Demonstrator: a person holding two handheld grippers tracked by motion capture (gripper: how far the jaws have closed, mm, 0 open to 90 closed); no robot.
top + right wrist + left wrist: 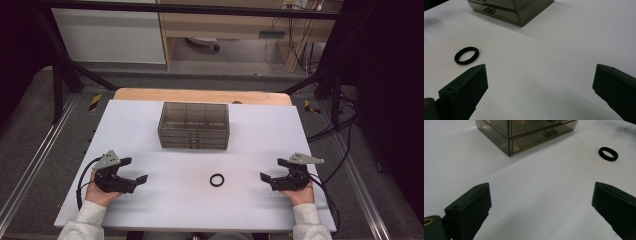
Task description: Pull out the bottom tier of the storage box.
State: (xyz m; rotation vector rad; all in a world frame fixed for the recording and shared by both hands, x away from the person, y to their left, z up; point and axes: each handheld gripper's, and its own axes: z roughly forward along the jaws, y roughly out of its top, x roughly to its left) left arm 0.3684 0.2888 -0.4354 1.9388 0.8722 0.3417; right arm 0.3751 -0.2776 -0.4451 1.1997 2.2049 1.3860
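A small black ring point(216, 180) lies flat on the white table point(150, 130), near its front and between both hands. It also lies at the upper right in the left gripper view point(608, 153) and at the left in the right gripper view point(466, 55). Behind it stands a smoky clear drawer box point(194, 125) point(524, 132) point(509, 10) with its drawers closed. My left gripper point(136, 171) rests at the front left, open and empty. My right gripper point(272, 170) rests at the front right, open too, nothing between its jaws. Both point inward toward the ring, well apart from it.
The white table top sits on a wooden board point(200, 95) inside a black metal frame point(60, 85). Cables point(340, 130) trail on the floor at the right. Bare white surface lies all around the ring and in front of the drawer box.
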